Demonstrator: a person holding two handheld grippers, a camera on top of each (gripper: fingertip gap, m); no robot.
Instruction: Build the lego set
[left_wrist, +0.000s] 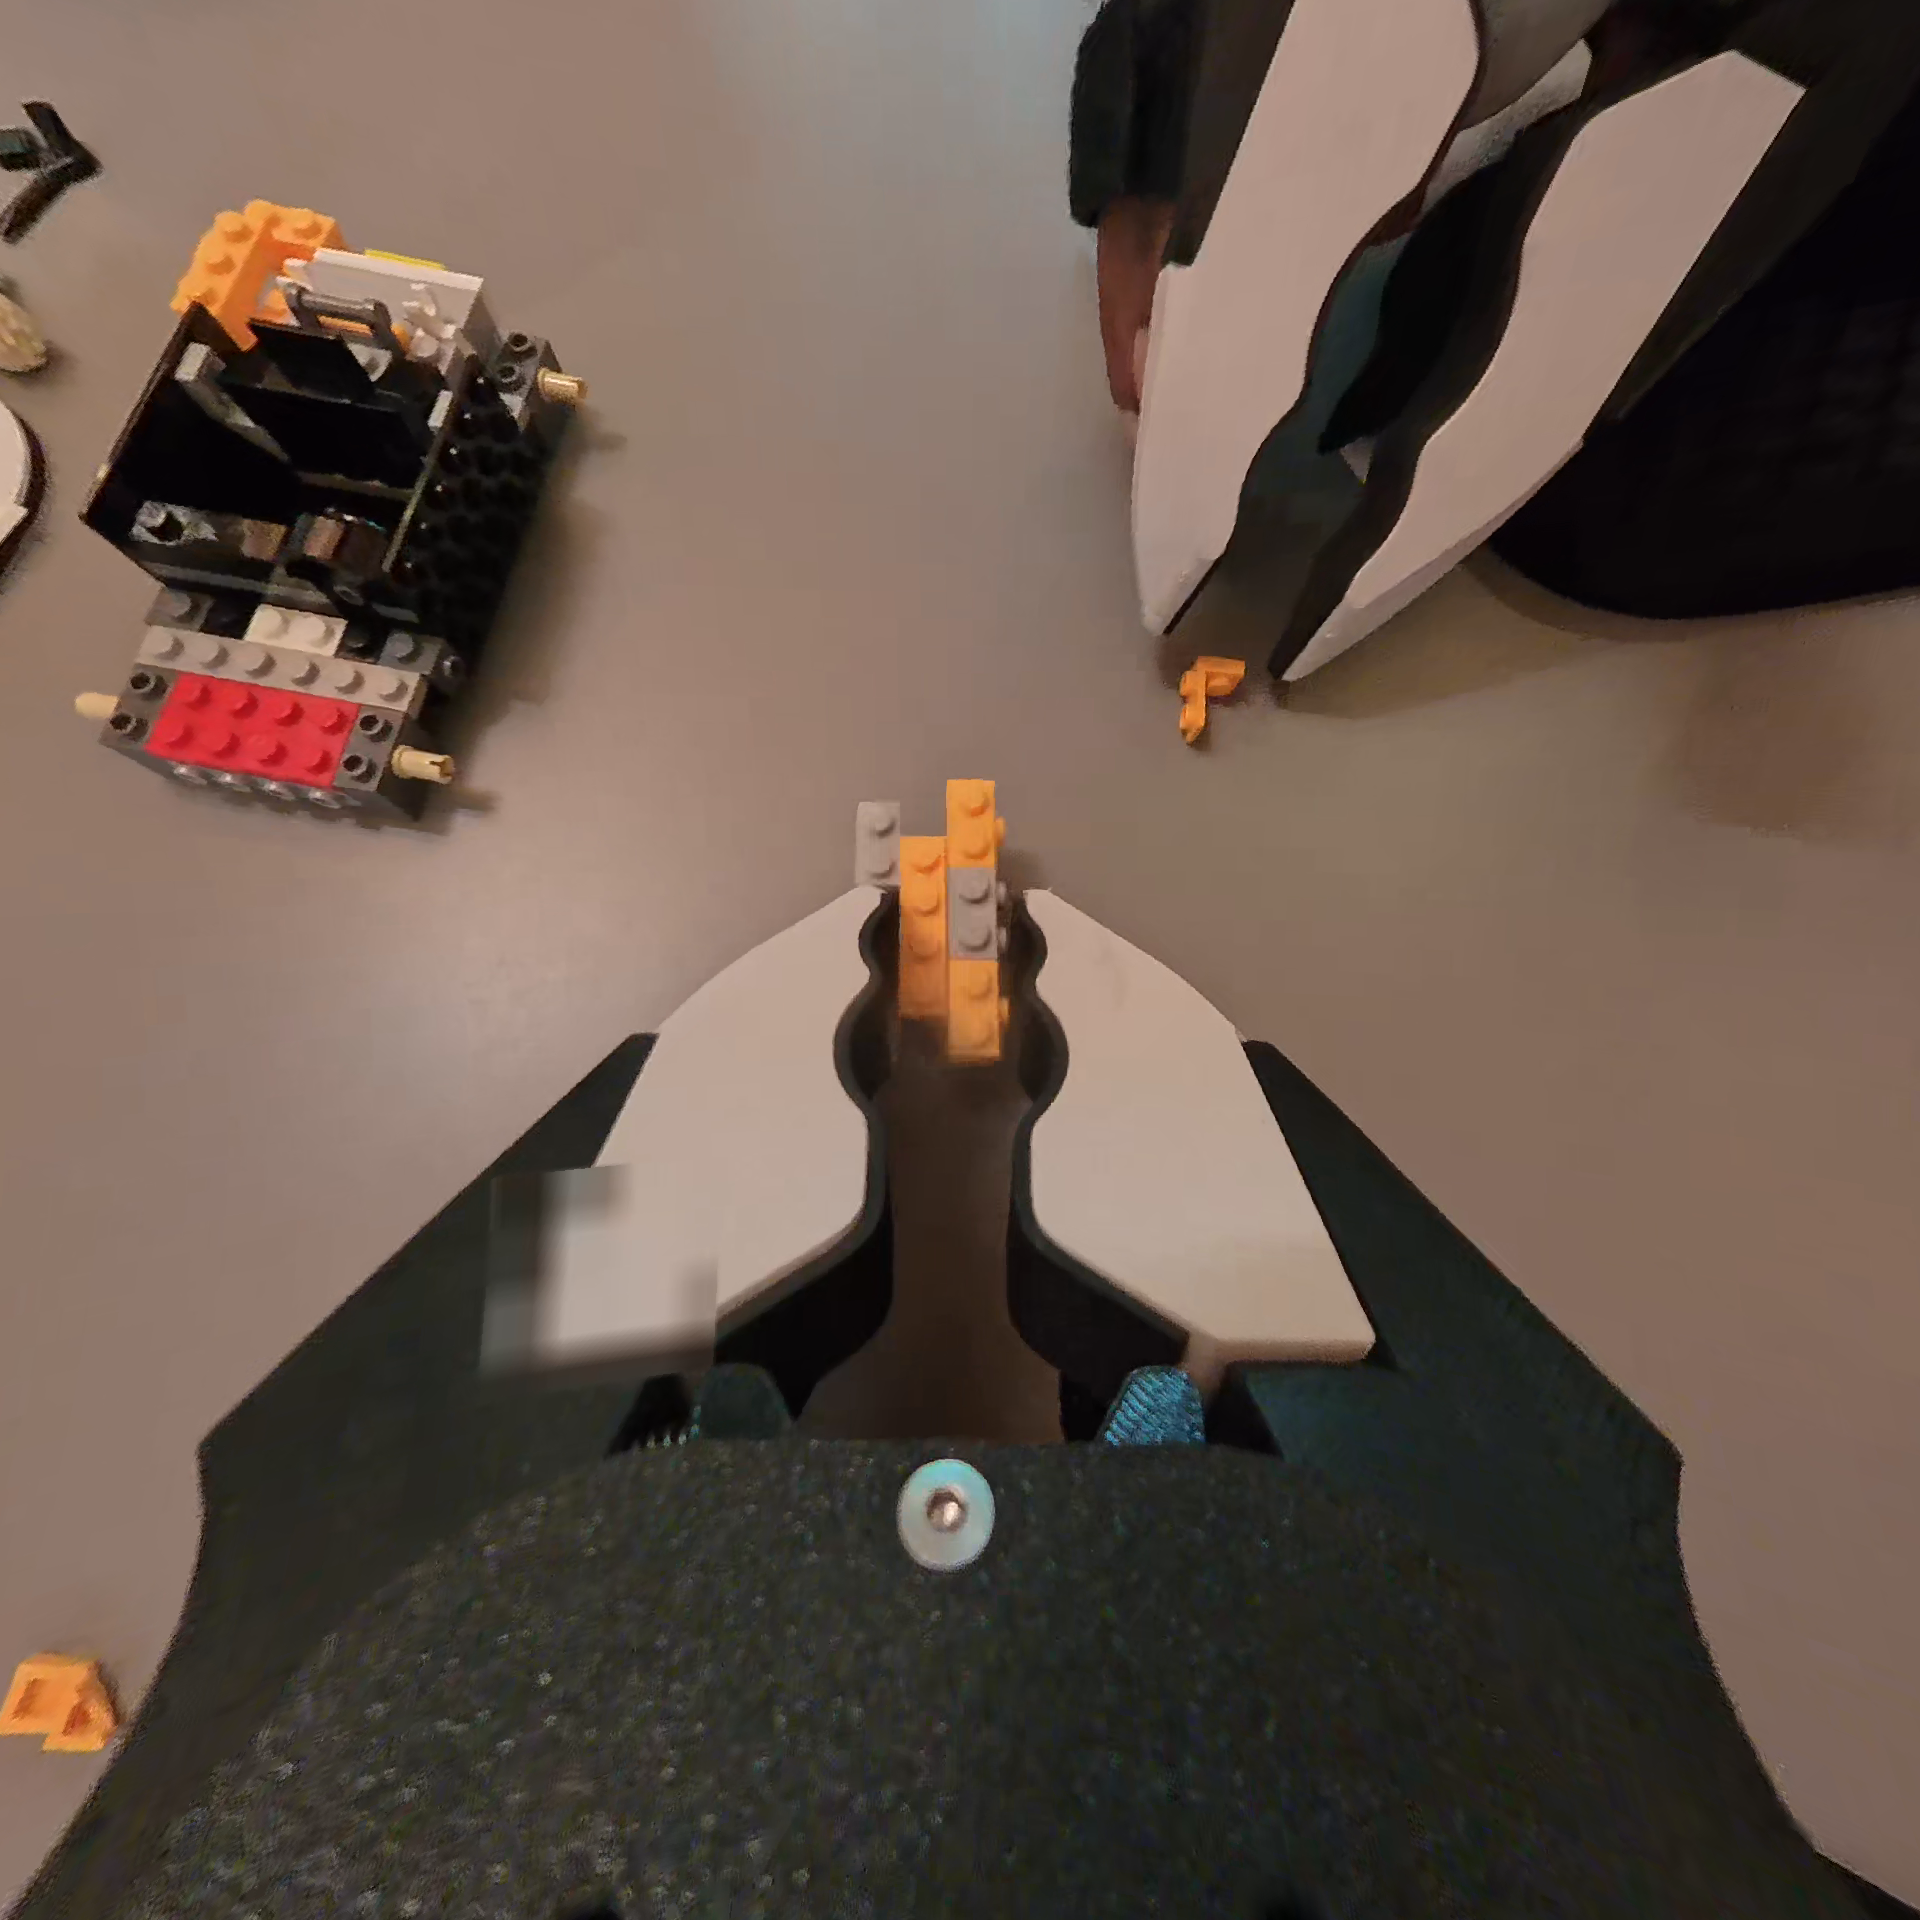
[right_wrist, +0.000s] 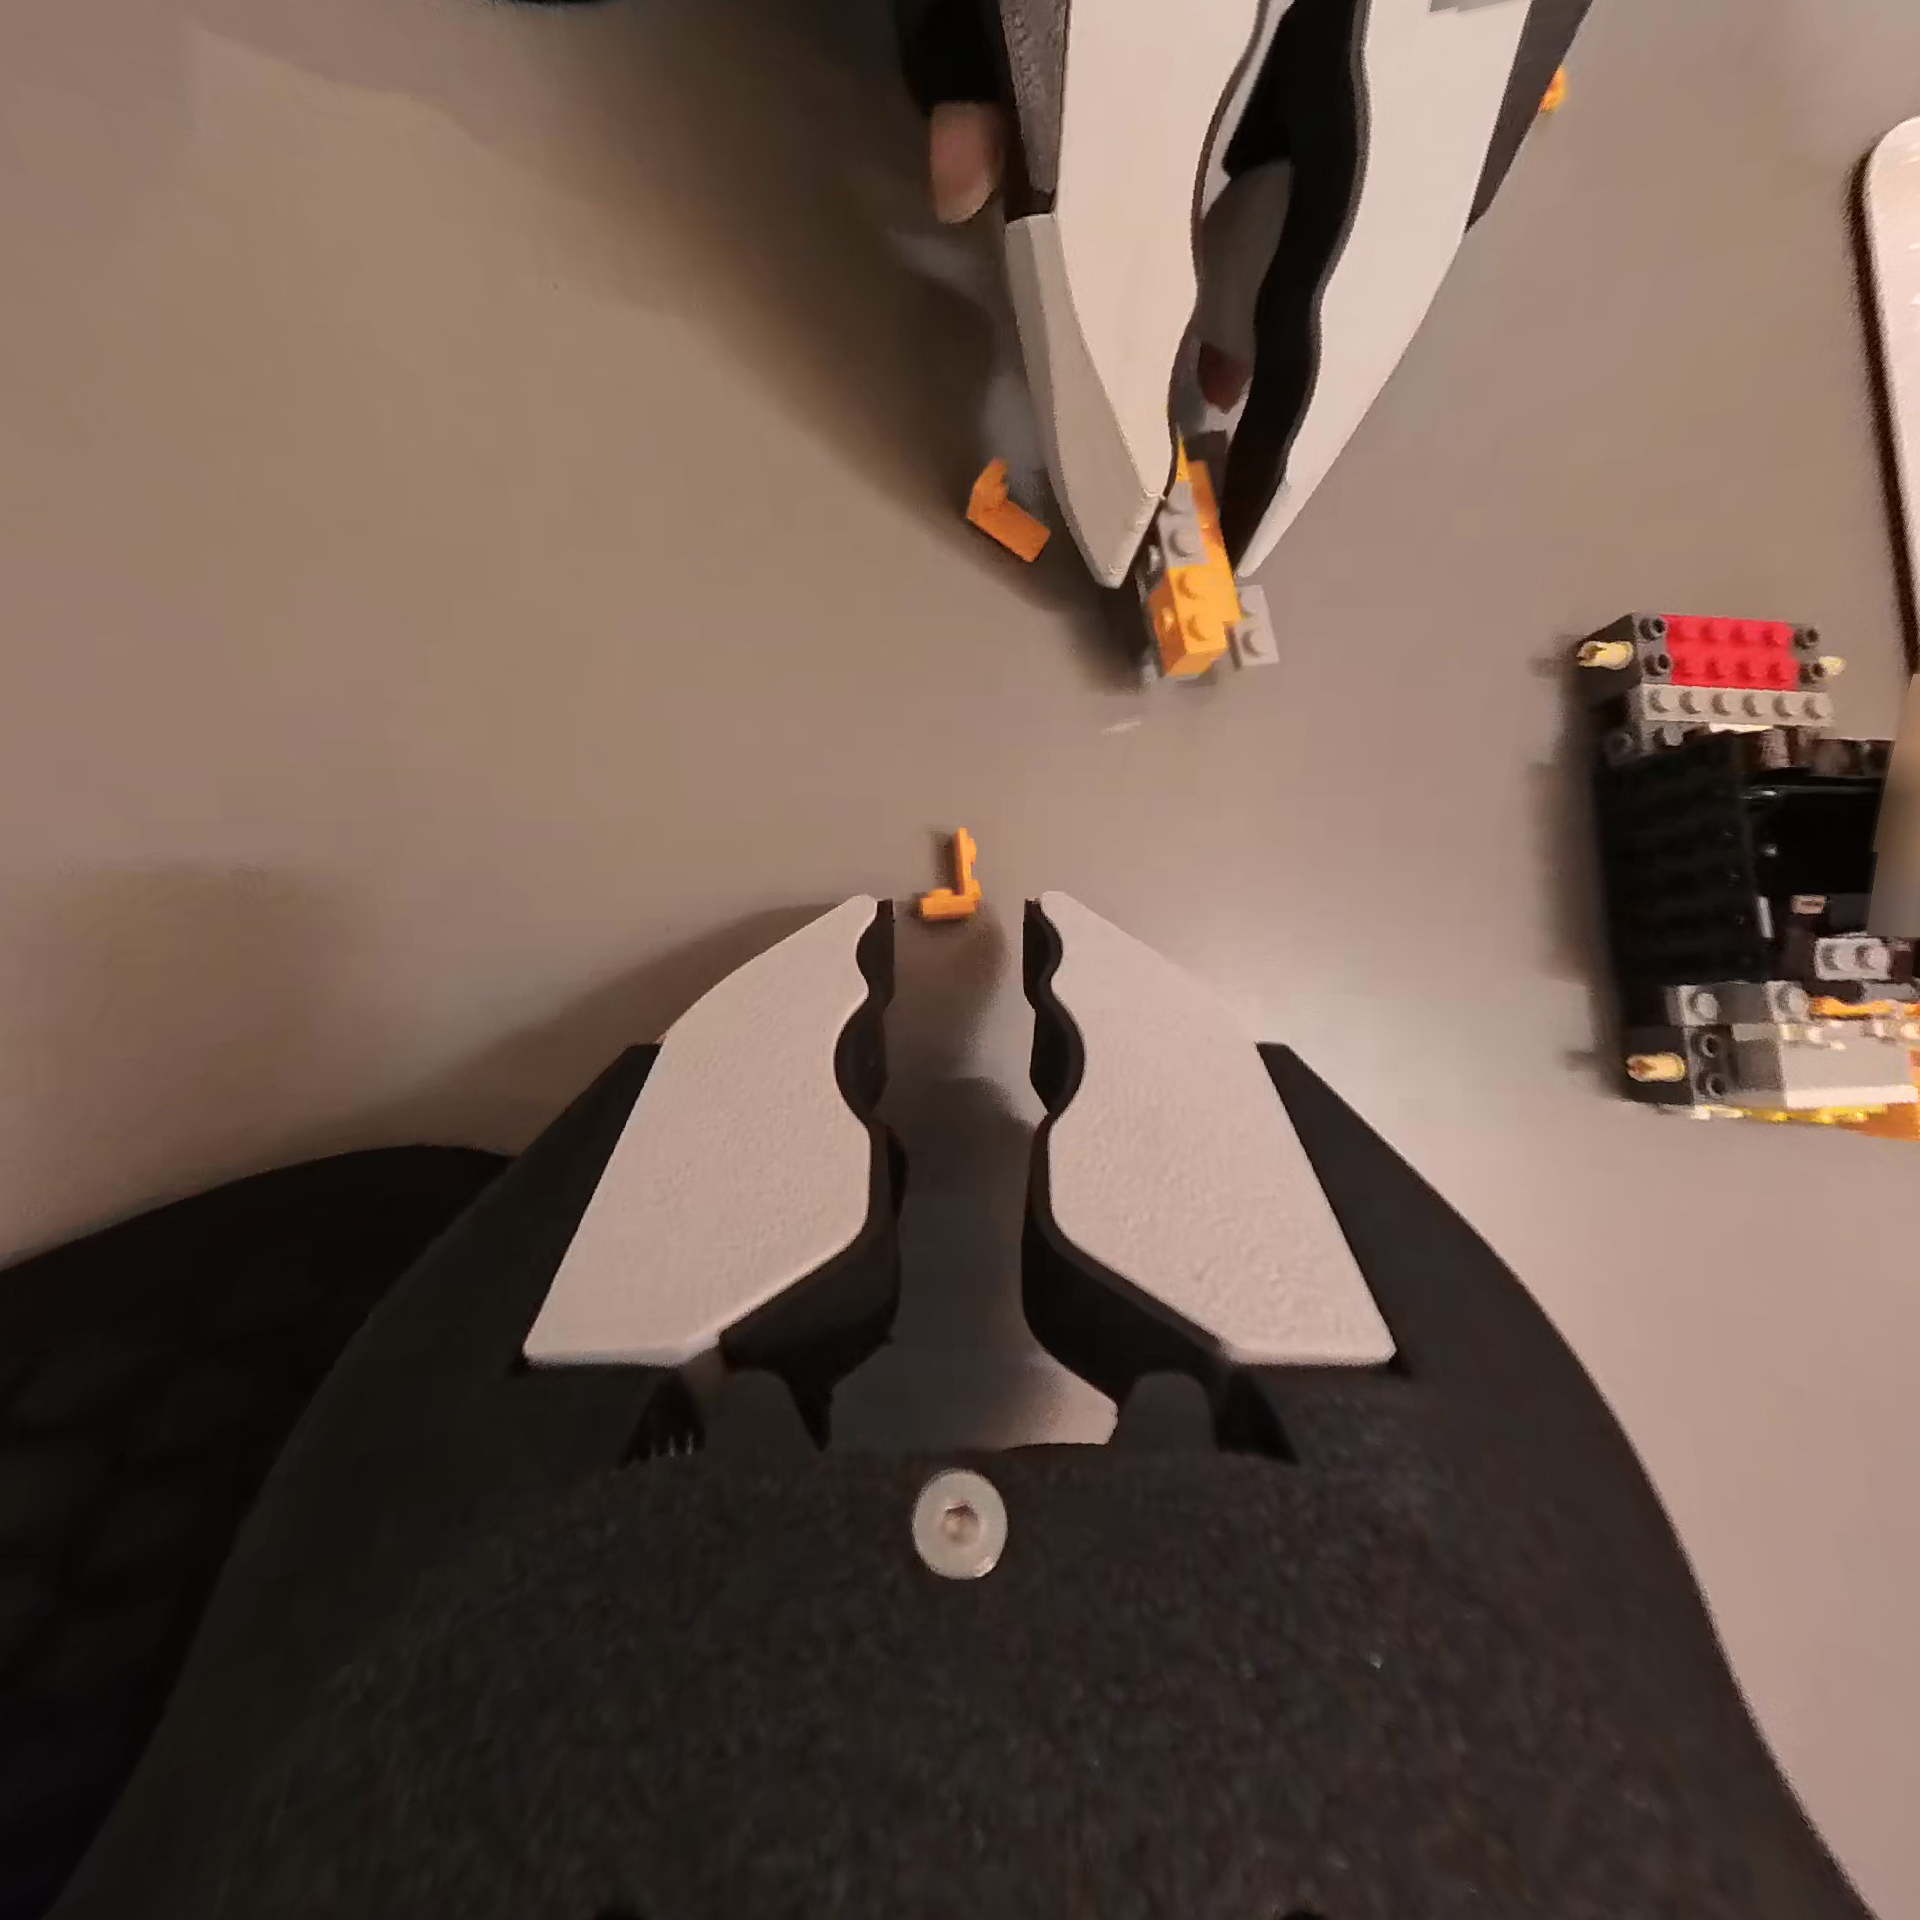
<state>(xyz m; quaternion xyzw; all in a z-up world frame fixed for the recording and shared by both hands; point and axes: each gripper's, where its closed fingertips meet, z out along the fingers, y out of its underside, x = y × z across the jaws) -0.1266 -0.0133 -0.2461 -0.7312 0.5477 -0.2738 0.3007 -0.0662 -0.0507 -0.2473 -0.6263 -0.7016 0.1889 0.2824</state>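
Left gripper clamps the orange-grey sub-assembly, long axis along the fingers, on the table. Right gripper holds nothing, jaws a narrow gap apart. Small orange bracket lies just ahead of its tips, nearer right. Main build sits well apart.

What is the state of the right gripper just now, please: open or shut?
Open. The right gripper shows bare table between its fingers, and the small orange bracket lies loose just beyond the tips, ungripped.

Small bracket just before right gripper; vehicle build right.
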